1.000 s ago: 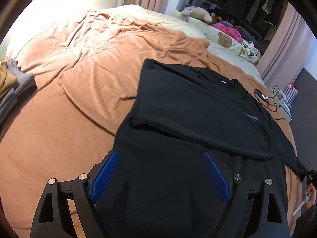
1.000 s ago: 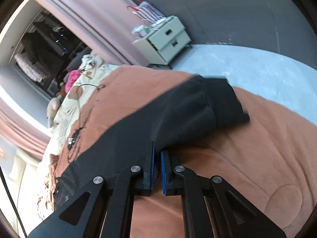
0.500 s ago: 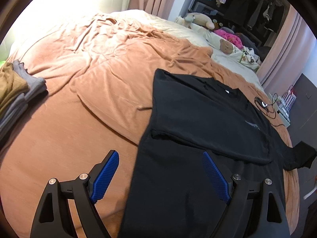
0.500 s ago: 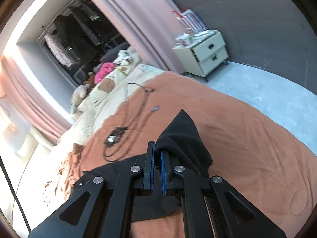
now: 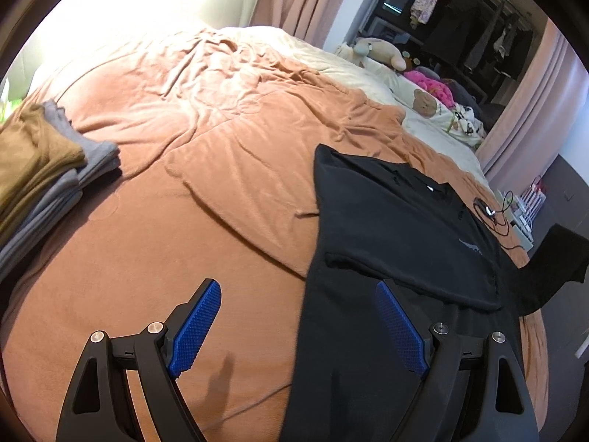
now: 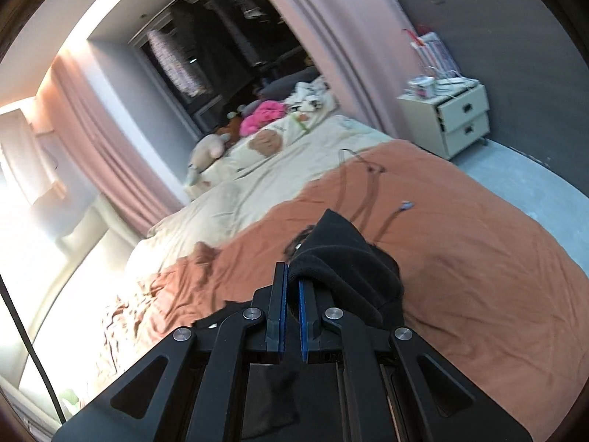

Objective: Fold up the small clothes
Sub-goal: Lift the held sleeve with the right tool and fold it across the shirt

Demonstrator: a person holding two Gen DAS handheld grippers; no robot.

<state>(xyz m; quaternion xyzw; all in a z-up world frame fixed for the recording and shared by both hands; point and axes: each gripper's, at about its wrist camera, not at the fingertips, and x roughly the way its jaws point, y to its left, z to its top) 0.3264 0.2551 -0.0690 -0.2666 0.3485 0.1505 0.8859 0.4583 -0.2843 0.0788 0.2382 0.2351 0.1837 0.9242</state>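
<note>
Soft black sweatshirt (image 5: 405, 228), plush orange blanket (image 5: 221, 169)

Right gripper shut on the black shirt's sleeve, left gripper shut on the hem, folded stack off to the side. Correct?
Not quite. The left gripper is open and holds nothing, as the left wrist view shows. The rest stands: right gripper shut on the black shirt's sleeve, folded stack at the side.

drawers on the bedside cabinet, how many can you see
2. The upper drawer is pulled slightly open under the cluttered top; the lower drawer sits directly beneath it, shut. The bedside cabinet stands past the bed's far corner; its other sides are hidden.
</note>
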